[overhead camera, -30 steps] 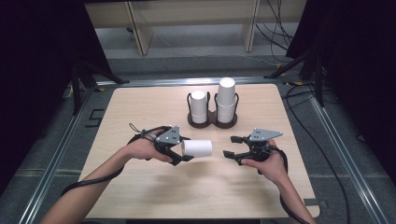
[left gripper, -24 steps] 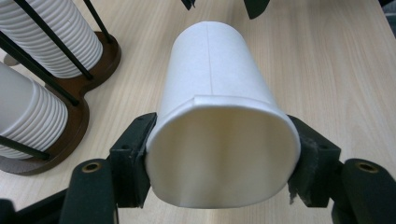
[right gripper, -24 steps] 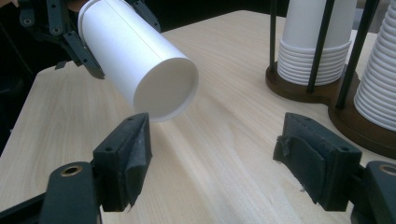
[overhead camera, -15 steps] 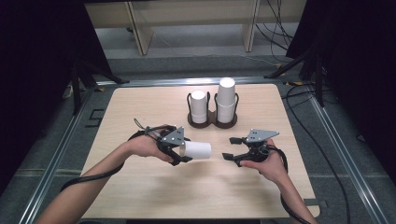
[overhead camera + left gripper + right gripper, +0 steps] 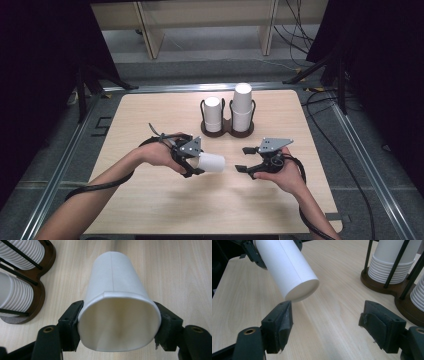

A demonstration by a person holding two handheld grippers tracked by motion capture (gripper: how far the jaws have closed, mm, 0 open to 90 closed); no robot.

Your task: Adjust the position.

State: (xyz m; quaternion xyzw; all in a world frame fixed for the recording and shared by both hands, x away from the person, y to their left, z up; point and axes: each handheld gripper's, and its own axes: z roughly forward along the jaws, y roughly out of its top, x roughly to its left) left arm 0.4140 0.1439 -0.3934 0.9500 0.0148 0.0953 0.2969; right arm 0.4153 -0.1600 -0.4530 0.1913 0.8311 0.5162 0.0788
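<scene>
Left tongs (image 5: 196,161) are clamped on the rim end of a white paper cup (image 5: 211,162), one black jaw pressed to each side of the open mouth, as the left gripper view shows with the cup (image 5: 117,315) squeezed slightly oval between them. In the high view the cup lies on its side, its closed base pointing toward 3 o'clock, over the pale wooden tabletop (image 5: 150,115) a little toward 6 o'clock from the centre; whether it touches the wood cannot be told. Right tongs (image 5: 246,160) stand wide apart and hold nothing, just at 3 o'clock of the cup and apart from it. From the right gripper view the cup's base (image 5: 294,272) hangs at about 11 o'clock, just beyond the gap between the spread jaws (image 5: 327,325). At 12 o'clock of both hands sits a dark brown wooden two-slot cup holder with black wire posts (image 5: 227,131), bearing two stacks of white paper cups (image 5: 242,106), the one toward 3 o'clock taller
</scene>
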